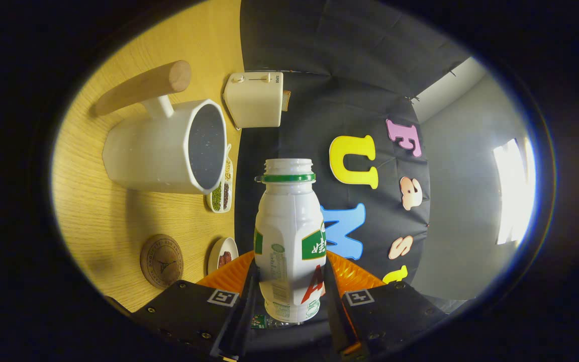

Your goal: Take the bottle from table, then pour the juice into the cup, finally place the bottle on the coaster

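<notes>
My gripper (289, 296) is shut on a white plastic bottle (289, 236) with a green neck ring and an open mouth. The bottle runs forward between the two fingers, which press on its lower body from both sides. The view is rolled sideways, so the wooden table (108, 216) stands like a wall to the left of the bottle. On that table sits a large white cup (164, 151) with a dark inside and a wooden handle (143, 88); its mouth faces the bottle. A round brown coaster (162, 261) lies on the table beside the left finger.
A cream toaster (254, 99) stands beyond the cup at the table's back edge. A small dish of green and red beans (220, 193) lies next to the cup's rim, and another small dish with red pieces (223, 255) sits near the coaster.
</notes>
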Tool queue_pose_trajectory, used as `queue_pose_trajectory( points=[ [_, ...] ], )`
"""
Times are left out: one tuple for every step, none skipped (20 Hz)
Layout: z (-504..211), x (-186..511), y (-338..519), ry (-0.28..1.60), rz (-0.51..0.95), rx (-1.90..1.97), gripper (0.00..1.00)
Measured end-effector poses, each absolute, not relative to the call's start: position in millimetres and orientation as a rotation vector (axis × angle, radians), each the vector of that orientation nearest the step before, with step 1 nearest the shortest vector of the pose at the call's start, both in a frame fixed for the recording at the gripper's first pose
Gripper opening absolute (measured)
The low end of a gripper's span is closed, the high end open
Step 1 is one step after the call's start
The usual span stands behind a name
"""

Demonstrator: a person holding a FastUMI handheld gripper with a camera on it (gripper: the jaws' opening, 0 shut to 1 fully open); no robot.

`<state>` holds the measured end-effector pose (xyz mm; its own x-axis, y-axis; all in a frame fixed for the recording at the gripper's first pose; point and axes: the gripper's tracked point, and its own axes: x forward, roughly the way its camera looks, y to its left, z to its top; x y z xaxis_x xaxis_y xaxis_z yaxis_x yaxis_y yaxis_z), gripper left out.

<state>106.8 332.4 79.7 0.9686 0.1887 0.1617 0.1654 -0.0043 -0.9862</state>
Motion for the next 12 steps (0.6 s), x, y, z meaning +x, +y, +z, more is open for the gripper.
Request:
queue_pose_trajectory(
  points=[
    [78.9, 106.4, 333.9, -0.28, 0.019, -1.588, 0.62],
    [78.9, 106.1, 334.3, -0.282, 0.018, -1.594, 0.62],
    [79.6, 106.3, 333.4, -0.283, 0.015, -1.601, 0.62],
    [79.8, 104.8, 333.3, -0.284, 0.014, -1.605, 0.62],
    [79.0, 105.5, 333.8, -0.284, 0.014, -1.608, 0.62],
    [79.4, 106.0, 333.5, -0.286, 0.012, -1.614, 0.62],
    [80.6, 105.4, 334.2, -0.291, 0.009, -1.622, 0.62],
    [80.7, 104.5, 335.1, -0.294, 0.008, -1.631, 0.62],
    [80.6, 104.8, 336.1, -0.297, 0.009, -1.637, 0.62],
    [80.4, 104.3, 336.0, -0.298, 0.01, -1.638, 0.62],
    [80.1, 103.7, 334.1, -0.296, 0.009, -1.638, 0.62],
    [80.4, 103.3, 334.2, -0.296, 0.009, -1.636, 0.62]
  ],
)
